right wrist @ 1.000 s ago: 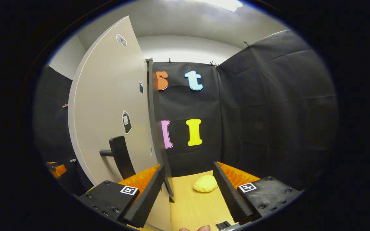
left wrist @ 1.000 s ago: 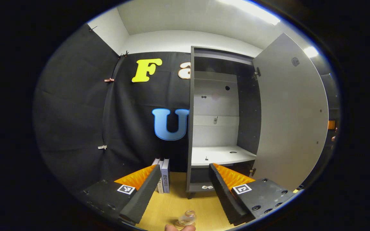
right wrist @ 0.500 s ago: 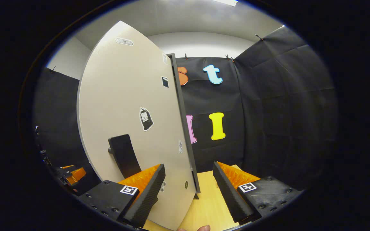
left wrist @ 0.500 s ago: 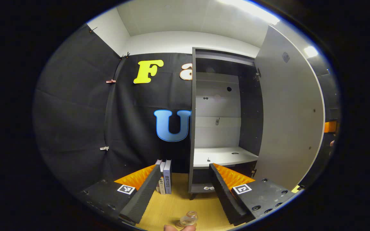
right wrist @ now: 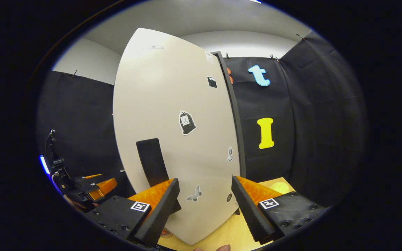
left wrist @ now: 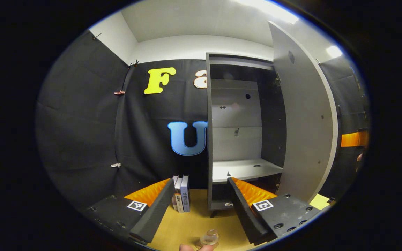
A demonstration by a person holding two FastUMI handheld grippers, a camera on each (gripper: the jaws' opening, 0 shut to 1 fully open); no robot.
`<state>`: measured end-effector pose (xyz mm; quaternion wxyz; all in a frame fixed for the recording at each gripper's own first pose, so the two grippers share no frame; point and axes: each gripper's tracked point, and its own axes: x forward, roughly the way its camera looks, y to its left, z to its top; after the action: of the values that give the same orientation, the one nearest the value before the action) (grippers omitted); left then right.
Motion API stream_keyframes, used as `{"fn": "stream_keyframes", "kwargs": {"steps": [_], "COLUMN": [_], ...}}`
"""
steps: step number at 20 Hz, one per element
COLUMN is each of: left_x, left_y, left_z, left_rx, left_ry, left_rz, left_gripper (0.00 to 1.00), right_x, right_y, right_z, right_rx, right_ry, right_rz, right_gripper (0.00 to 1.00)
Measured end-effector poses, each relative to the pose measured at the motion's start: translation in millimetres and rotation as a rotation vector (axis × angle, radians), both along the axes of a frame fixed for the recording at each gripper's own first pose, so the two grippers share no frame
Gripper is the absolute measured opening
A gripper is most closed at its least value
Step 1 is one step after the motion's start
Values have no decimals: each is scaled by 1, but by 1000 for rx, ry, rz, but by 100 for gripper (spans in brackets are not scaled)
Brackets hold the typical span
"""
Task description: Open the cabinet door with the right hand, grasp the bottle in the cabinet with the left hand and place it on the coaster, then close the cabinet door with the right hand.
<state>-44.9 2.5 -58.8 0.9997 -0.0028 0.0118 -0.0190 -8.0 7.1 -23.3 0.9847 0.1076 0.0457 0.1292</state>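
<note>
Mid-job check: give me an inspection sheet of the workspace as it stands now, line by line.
Surface: wooden tabletop, bare in front of the cabinet.
Job's things: cabinet door partly open, handle facing the right tool; cabinet shelf holds no bottle; bottle stands upright on the tabletop; whether a coaster lies under it cannot be told.
Clutter: books upright left of the cabinet.
Grippers: left tool open, holding nothing; right tool open, facing the door.
Cables: nothing seen.
Surroundings: black cloth wall, white ceiling.

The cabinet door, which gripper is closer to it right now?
Right. The right gripper sits open just in front of the cabinet door, near its handle. The left gripper is farther back, facing the open cabinet.
</note>
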Motion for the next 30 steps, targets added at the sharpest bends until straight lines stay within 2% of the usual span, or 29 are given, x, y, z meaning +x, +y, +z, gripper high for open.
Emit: {"fn": "stream_keyframes", "kwargs": {"steps": [1,6,9,12,14,17,19,23,30], "left_x": [0,2,2,4,3,4,5,4,3], "left_y": [0,1,-1,-3,-4,-5,-7,-13,-24], "left_z": [0,4,4,5,6,10,12,16,20], "left_rx": [1,5,10,14,23,27,20,0,11], "left_ry": [-1,-5,-6,-4,-7,-18,-20,-27,-33], "left_rz": [1,5,4,1,0,-3,-5,-19,-47], "left_gripper": [92,92,92,95,92,94,92,94,95], "right_x": [1,9,22,13,7,5,3,2,4], "right_y": [0,9,33,61,69,71,76,69,34], "right_z": [0,-3,-11,-26,-28,-28,-27,-23,-11], "right_rx": [5,42,31,41,29,12,9,-17,-26], "right_ry": [1,18,34,72,67,51,38,14,-21], "right_rz": [-6,-2,56,130,148,152,149,122,0], "right_gripper": [98,97,98,98,98,98,98,98,98]}}
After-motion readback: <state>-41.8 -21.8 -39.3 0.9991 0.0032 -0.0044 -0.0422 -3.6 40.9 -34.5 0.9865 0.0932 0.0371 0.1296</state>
